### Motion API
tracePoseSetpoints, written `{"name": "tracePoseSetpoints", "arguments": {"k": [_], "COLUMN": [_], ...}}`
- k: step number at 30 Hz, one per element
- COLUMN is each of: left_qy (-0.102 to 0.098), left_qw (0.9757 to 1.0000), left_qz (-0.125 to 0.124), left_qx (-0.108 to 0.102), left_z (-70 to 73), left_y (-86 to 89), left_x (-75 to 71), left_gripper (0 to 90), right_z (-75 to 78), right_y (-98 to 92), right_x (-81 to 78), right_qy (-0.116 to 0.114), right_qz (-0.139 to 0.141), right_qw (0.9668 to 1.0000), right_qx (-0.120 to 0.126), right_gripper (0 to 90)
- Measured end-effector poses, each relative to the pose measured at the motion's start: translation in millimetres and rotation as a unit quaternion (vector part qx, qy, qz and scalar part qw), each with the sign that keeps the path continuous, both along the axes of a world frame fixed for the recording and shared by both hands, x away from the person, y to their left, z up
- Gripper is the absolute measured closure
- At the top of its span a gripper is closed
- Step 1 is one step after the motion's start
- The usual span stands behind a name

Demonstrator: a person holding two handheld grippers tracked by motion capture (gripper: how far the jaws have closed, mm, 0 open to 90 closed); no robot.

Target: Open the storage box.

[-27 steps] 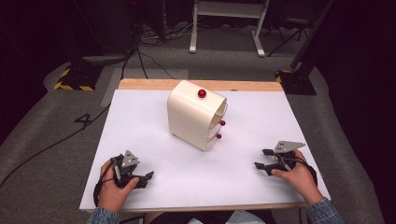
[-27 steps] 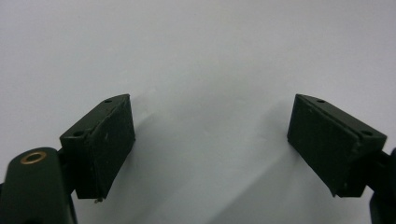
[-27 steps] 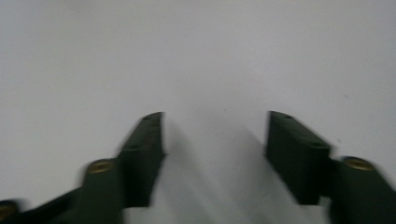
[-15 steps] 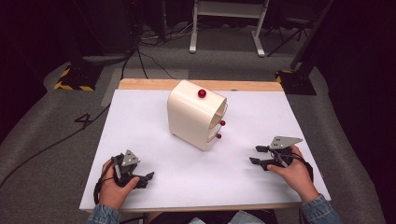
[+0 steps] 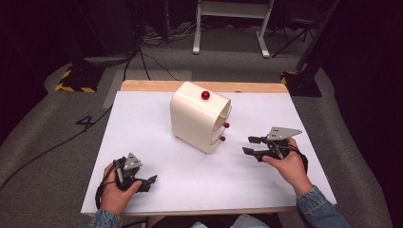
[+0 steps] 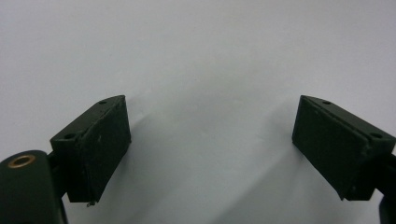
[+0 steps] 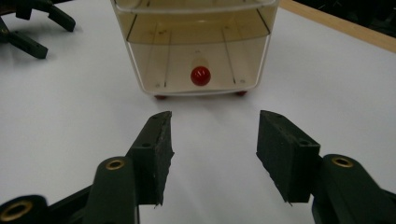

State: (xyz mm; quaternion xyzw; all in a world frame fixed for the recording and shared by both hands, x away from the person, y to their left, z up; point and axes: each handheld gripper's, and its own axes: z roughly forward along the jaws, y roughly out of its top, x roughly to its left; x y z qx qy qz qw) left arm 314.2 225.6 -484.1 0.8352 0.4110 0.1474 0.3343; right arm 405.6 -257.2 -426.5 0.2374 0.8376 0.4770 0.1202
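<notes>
A cream drawer cabinet [image 5: 199,117] stands mid-table, with one red knob on top [image 5: 205,95] and two red drawer knobs [image 5: 226,125] on the face turned toward the right. My right gripper [image 5: 250,145] is open, low over the table, pointing at that face from a short way off. In the right gripper view its jaws frame the bottom drawer [image 7: 197,65] and its red knob [image 7: 201,75]. My left gripper [image 5: 151,181] is open near the front left of the table; in the left gripper view its pads [image 6: 100,140] stand wide over bare white surface.
The white table top [image 5: 142,123] has a wooden strip [image 5: 152,86] along its far edge. Beyond it lie grey floor, cables, a yellow-black striped base [image 5: 71,85] and white stand legs [image 5: 228,28].
The right gripper has moved left, closer to the cabinet's drawer face. The left gripper has barely moved.
</notes>
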Motion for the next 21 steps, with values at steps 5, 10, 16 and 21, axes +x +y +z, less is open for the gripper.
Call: {"name": "tracePoseSetpoints", "arguments": {"k": [5,10,16,21], "left_qy": [0.0,0.001,0.001,0.001], "left_qw": [1.0,1.0,1.0,1.0], "left_qz": [-0.001,-0.001,0.0,-0.001], "left_qx": [0.001,0.001,0.0,0.001], "left_z": [0.2,0.3,0.1,0.2], "left_y": [0.2,0.3,0.1,0.2], "left_x": [0.2,0.2,0.2,0.2], "left_gripper": [11.6,11.6,11.6,11.6], "right_z": [6.4,4.2,-2.9,-15.0], "right_y": [7.7,15.1,27.8,37.9], "right_x": [3.8,7.8,11.1,12.3], "right_qy": [-0.024,-0.042,-0.054,-0.053], "right_qz": [0.011,0.013,0.013,0.001], "right_qw": [0.9996,0.9986,0.9971,0.9963], "right_qx": [0.011,0.031,0.052,0.068], "right_gripper": [50.2,54.2,56.8,60.7]}}
